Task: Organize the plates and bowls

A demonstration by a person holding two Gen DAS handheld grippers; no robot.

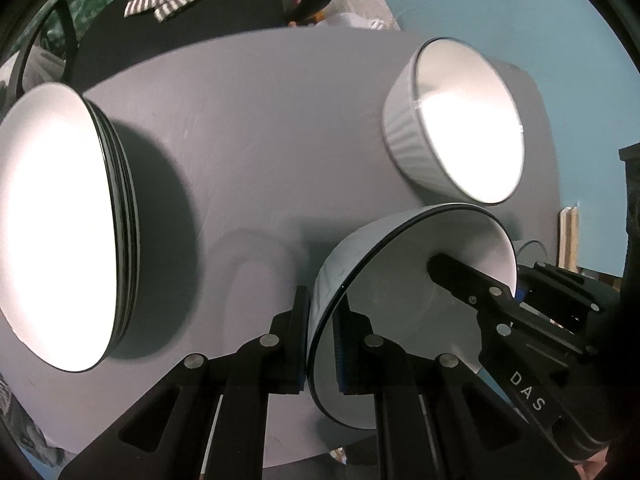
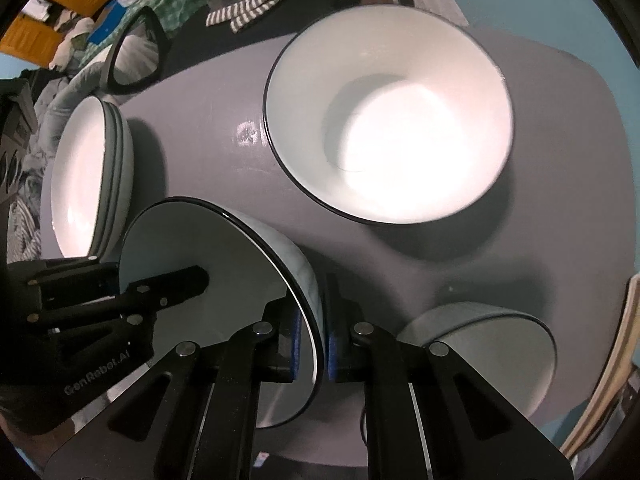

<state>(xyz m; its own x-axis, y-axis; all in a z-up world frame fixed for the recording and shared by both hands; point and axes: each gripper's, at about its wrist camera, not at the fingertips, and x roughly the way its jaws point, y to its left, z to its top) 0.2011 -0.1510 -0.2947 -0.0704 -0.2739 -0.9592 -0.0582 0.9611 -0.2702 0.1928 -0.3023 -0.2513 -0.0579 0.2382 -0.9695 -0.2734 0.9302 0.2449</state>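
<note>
Both grippers hold one white bowl with a black rim [image 1: 400, 300] [image 2: 224, 280] above the grey table, one on each side of its rim. My left gripper [image 1: 322, 344] is shut on its near rim, and the right gripper [image 1: 472, 280] shows at the far side. My right gripper [image 2: 311, 344] is shut on the rim too, with the left gripper [image 2: 168, 284] reaching in. A stack of white plates [image 1: 60, 224] [image 2: 88, 180] lies at the left. A large white bowl [image 1: 460, 120] [image 2: 392, 116] stands further back.
Another black-rimmed bowl [image 2: 492, 344] sits near my right gripper at the lower right. The round grey table [image 1: 260, 120] [image 2: 208, 132] ends close behind the bowls. A dark chair with a striped cloth [image 2: 256, 0] stands beyond it, against a blue wall.
</note>
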